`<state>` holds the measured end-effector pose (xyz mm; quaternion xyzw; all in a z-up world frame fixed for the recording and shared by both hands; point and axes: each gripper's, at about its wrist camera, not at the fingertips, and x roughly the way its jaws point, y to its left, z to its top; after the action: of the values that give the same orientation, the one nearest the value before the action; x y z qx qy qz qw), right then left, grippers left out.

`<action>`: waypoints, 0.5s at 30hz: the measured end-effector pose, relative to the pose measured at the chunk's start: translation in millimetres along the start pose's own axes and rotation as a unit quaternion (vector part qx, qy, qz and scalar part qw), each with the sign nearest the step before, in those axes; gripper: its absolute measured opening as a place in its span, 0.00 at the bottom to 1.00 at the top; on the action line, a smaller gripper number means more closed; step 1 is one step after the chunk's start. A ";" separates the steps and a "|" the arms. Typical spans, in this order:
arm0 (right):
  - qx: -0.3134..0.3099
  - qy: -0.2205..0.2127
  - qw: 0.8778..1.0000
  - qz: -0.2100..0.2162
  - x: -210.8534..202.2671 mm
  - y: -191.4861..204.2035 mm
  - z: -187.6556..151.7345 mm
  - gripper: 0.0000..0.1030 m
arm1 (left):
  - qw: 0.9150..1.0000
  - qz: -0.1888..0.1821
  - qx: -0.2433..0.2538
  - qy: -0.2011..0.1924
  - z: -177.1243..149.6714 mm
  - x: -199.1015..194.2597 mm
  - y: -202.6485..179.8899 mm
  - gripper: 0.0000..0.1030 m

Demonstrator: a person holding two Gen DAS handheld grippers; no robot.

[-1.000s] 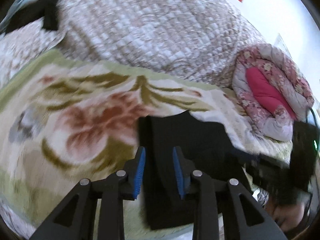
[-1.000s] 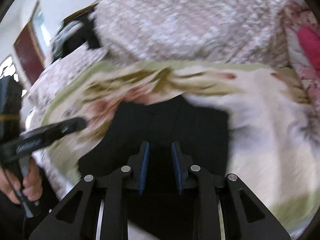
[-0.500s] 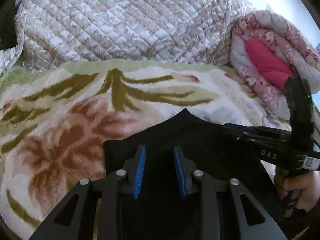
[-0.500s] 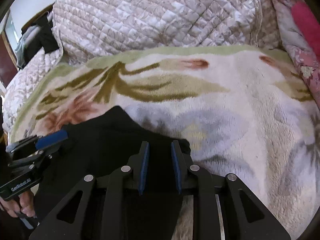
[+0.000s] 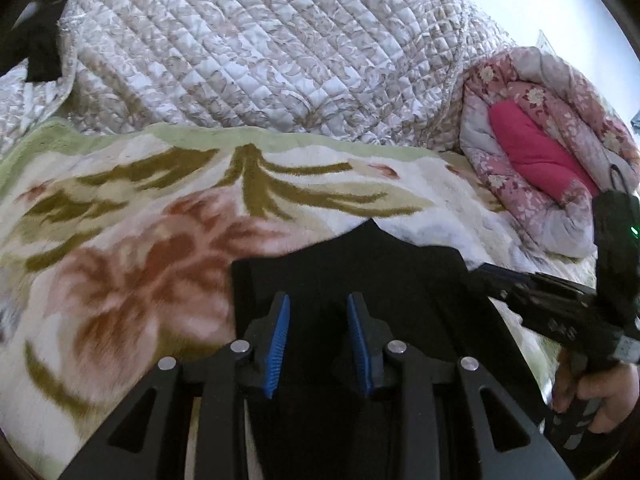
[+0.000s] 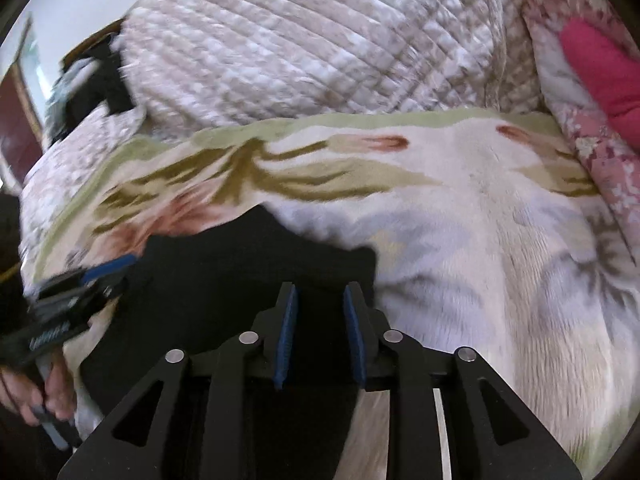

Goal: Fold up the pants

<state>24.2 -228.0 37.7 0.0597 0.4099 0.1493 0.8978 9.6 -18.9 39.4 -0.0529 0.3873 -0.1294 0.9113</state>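
Observation:
Black pants lie folded flat on a floral fleece blanket, near its front edge. My left gripper hovers over their left part. Its blue pads are apart, with only the flat cloth showing behind the gap. My right gripper hangs over the right part of the pants, just inside their right edge. Its jaws are opening and pinch nothing. Each view also catches the other tool: the right gripper at the pants' right corner, the left gripper at their left corner.
A quilted beige bedspread bulges behind the blanket. A rolled pink floral comforter lies at the right. A person's hand grips the right tool, and another hand grips the left. Dark clothing sits at the far left.
Both grippers have swung across the bed and sunk a little toward the pants. The pants now fill the space under both pairs of fingers. The right pads stand slightly wider apart.

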 end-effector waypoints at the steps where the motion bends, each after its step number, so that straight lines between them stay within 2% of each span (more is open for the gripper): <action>1: -0.010 0.000 1.000 0.002 -9.1 8.0 -8.5 0.29 | 1.000 0.002 0.005 -0.003 -5.1 -9.5 -3.6 0.31; 5: -0.046 -0.008 0.999 0.017 -40.5 40.5 -44.4 0.29 | 1.000 -0.006 0.019 -0.010 -27.4 -37.7 -17.5 0.31; 8: -0.076 -0.022 0.997 0.010 -54.7 59.8 -64.3 0.29 | 1.000 -0.004 0.028 -0.009 -46.6 -51.4 -23.8 0.31; 10: -0.093 -0.020 0.995 0.011 -54.4 68.7 -74.5 0.29 | 1.000 0.002 0.028 -0.002 -55.8 -54.1 -23.7 0.32; 13: -0.107 0.007 0.994 0.002 -38.6 70.3 -83.8 0.29 | 0.999 0.022 0.022 0.014 -66.8 -49.7 -19.4 0.34; 15: -0.118 0.001 0.993 -0.004 -37.8 72.4 -85.4 0.29 | 0.999 0.021 0.015 0.019 -69.3 -46.4 -15.1 0.35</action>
<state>-79.5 -172.6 25.5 -0.0487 0.3909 0.1929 0.8987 -74.2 -20.3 26.4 -0.0288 0.4039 -0.1170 0.9068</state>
